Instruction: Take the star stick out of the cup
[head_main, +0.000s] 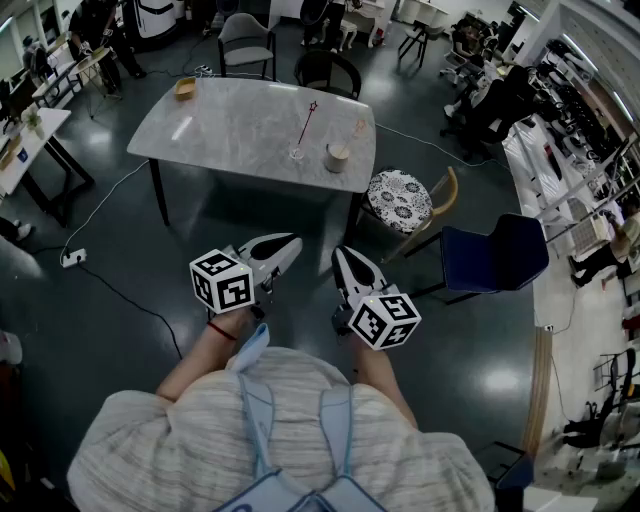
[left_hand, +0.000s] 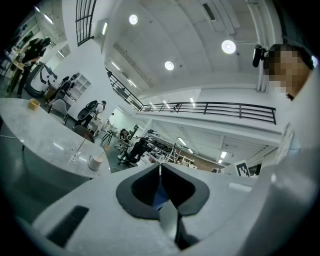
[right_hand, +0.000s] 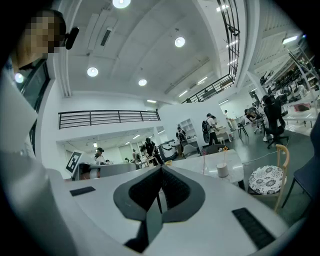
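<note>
Left gripper (head_main: 288, 242) and right gripper (head_main: 342, 256), lower centre of the head view: each pair of jaws is pressed together with nothing between them, and both point up-frame. Star stick (right_hand: 225, 148) stands in the pale cup (head_main: 337, 157), upper centre of the head view, near the right-hand end of the table (head_main: 220, 120). Its long axis is close to upright, leaning slightly toward the upper right, star end uppermost. Just left of the cup, a red stick (head_main: 307, 122) stands in a clear glass (head_main: 296, 153); the cup's stick is judged to be the one meant. Dark floor (head_main: 150, 260) lies between grippers and table, which are well apart. The cup lies almost straight up-frame of the right gripper and up-right of the left one, so the right is judged the nearer. The coming move is an approach, with the jaws then opening around the shaft above the rim.
</note>
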